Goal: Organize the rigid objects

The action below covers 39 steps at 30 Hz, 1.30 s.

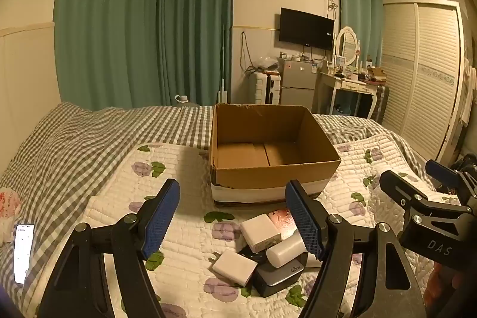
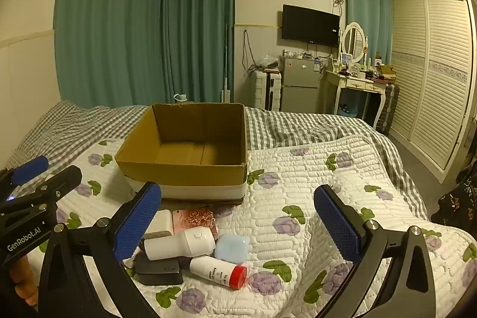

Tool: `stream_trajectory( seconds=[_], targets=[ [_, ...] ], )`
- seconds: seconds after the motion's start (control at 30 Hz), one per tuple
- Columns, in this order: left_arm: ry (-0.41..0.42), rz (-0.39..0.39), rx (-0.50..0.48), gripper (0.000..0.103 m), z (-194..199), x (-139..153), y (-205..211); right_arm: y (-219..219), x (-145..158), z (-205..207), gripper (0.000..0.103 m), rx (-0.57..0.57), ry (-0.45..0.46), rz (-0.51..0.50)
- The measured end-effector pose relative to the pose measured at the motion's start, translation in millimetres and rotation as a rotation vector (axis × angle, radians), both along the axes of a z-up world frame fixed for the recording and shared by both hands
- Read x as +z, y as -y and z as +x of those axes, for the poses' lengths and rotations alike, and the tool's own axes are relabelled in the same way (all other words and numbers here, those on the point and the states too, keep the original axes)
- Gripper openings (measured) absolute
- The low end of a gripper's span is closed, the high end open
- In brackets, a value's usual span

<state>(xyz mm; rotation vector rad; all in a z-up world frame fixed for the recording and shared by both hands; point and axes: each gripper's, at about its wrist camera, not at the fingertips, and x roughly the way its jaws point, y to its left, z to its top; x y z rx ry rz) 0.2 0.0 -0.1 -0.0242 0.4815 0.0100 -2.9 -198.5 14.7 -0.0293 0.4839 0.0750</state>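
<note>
An open, empty cardboard box (image 1: 268, 157) stands on the floral quilt; it also shows in the right wrist view (image 2: 184, 157). In front of it lies a small heap: a white charger (image 1: 235, 266), a white block (image 1: 260, 232), a dark 65 W power brick (image 1: 278, 277), a white cylinder device (image 2: 180, 245), a pink phone case (image 2: 196, 219), a light blue square case (image 2: 232, 248) and a white bottle with a red cap (image 2: 219, 270). My left gripper (image 1: 232, 224) is open above the heap. My right gripper (image 2: 237, 227) is open above the heap's right side.
A lit phone (image 1: 23, 252) lies on the checked bedspread at the left. A wardrobe (image 2: 432, 73), a dressing table (image 2: 357, 85) and a small fridge (image 2: 299, 85) stand beyond the bed. The other gripper shows at each view's edge (image 1: 423, 198).
</note>
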Motion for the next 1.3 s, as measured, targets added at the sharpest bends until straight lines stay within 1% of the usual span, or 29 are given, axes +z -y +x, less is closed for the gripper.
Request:
stream_trajectory(
  seconds=[0.03, 0.17, 0.27, 0.5, 1.3],
  targets=[
    [0.015, -0.003, -0.003, 0.076, -0.7, 0.0, -0.1, -0.1, 0.1, -0.4, 0.103, 0.002, 0.002, 0.0],
    [0.014, 0.002, -0.005, 0.076, -2.4, -0.2, 0.4, 2.9, -4.4, -4.7, 0.103, 0.005, 0.008, -0.005],
    [0.015, 0.006, -0.015, 0.076, -2.4, -0.6, 5.1, -1.0, -2.3, 1.1, 0.103, 0.006, -0.008, -0.017],
    [0.01, 0.008, -0.014, 0.076, -0.7, 0.4, 3.7, -2.6, -3.7, 3.0, 0.103, 0.013, -0.01, -0.025],
    [0.016, 0.015, -0.009, 0.076, -1.8, 1.1, 0.4, -5.0, -7.0, 2.4, 0.103, 0.022, -0.022, -0.026]
  ],
)
